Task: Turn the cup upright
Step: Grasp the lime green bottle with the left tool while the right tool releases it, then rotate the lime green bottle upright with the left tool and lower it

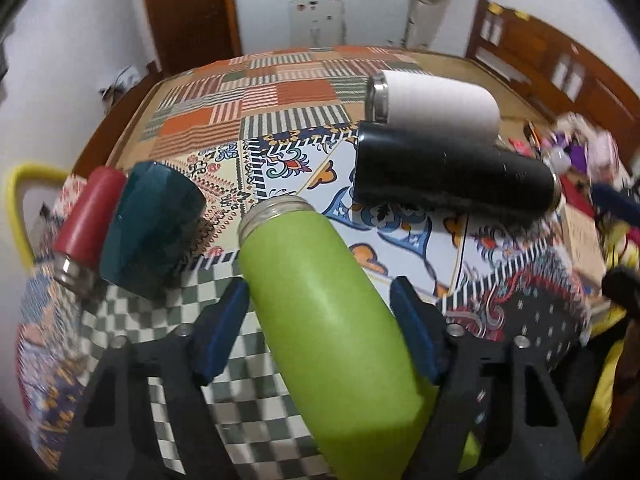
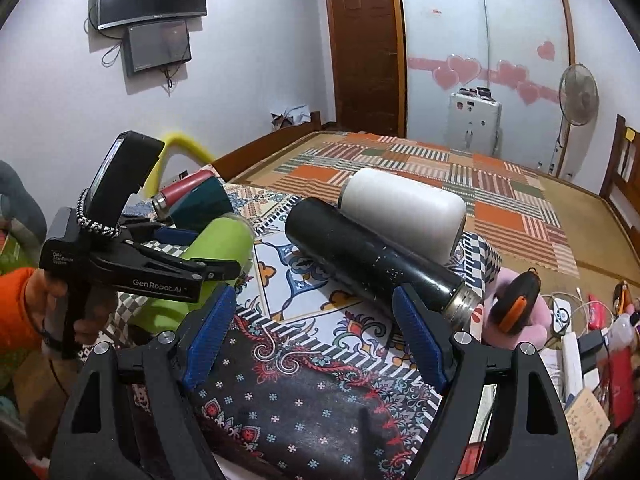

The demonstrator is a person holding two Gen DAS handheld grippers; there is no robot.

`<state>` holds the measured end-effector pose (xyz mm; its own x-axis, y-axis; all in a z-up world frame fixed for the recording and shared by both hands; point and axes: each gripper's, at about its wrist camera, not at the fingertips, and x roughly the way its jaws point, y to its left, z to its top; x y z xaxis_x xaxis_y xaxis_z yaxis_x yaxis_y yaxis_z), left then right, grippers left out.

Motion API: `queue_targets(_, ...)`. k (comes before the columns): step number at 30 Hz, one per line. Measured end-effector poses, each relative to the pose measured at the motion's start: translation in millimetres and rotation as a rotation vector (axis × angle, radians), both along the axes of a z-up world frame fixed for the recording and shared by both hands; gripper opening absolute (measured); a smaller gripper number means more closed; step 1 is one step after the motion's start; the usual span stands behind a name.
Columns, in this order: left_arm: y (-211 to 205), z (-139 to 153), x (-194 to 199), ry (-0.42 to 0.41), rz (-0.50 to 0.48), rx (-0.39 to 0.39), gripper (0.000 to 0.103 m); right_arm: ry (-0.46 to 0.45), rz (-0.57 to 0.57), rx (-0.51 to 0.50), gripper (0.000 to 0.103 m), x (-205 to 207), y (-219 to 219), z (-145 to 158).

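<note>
Green cup between my left claw's pads, lying on its side, mouth pointing away.

My left claw [image 1: 318, 312] straddles the green cup [image 1: 320, 300] at mid-frame of the left wrist view: blue pads [image 1: 224, 332] sit at each flank of the body, though I can't tell if they are pressing or just beside it. Its long axis runs from the lower centre up-left, with the threaded metal mouth at the far end, so I judge the flip must swing that mouth upward. My right claw [image 2: 314, 332] hangs spread wide and empty over the patterned cloth [image 2: 304, 408], nearer the black flask [image 2: 372, 258] lying slantwise with the white cup [image 2: 404, 208] behind it. The teal cup [image 1: 154, 228] and red flask [image 1: 90, 216] lie at the left.
</note>
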<state>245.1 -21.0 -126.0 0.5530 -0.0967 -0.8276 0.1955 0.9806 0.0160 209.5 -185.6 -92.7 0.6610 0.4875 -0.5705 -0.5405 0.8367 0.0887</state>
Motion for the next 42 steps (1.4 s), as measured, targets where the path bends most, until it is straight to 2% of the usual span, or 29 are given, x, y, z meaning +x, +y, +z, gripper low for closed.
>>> queue_targets(3, 5.3, 3.2, -2.3, 0.022, -0.033, 0.01, 0.066, 0.001, 0.002, 0.015, 0.079, -0.6, 2.3, -0.1)
queue_targets(7, 11.8, 5.6, 4.0, 0.082, -0.056, -0.011, 0.067, -0.016, -0.002, 0.024, 0.078, -3.0, 9.1, 0.1)
queue_targets(11, 7.1, 1.6, 12.7, 0.129, -0.063, 0.026, 0.07, -0.038, -0.009, 0.033, 0.08, -4.5, 15.3, 1.0)
queue_targets(13, 4.7, -0.8, 15.5, 0.139, -0.065, 0.041, 0.072, -0.038, -0.011, 0.045, 0.084, -5.4, 18.4, -0.2)
queue_targets(18, 3.9, -8.8, 23.5, 0.16, -0.061, 0.056, 0.075, -0.062, -0.015, 0.053, 0.087, -8.9, 25.8, 0.3)
queue_targets(20, 4.3, -12.1, 27.1, 0.172, -0.055, 0.054, 0.075, -0.071, -0.026, 0.064, 0.091, -10.2, 26.5, 1.2)
queue_targets(27, 4.6, -16.4, 32.9, 0.173, -0.053, 0.046, 0.07, -0.119, -0.068, 0.09, 0.094, -19.3, 25.6, 7.1)
queue_targets(29, 5.7, -13.8, 31.9, 0.177, -0.058, 0.014, 0.067, -0.128, -0.079, 0.093, 0.094, -20.7, 24.8, 8.7)
queue_targets(38, 17.0, 21.1, 4.9, 0.067, -0.035, -0.061, 0.064, -0.151, -0.103, 0.113, 0.094, -27.7, 20.4, 19.0)
queue_targets(42, 25.9, 50.6, -23.5, -0.034, -0.018, -0.095, 0.063, -0.172, -0.112, 0.119, 0.097, -32.7, 20.5, 24.3)
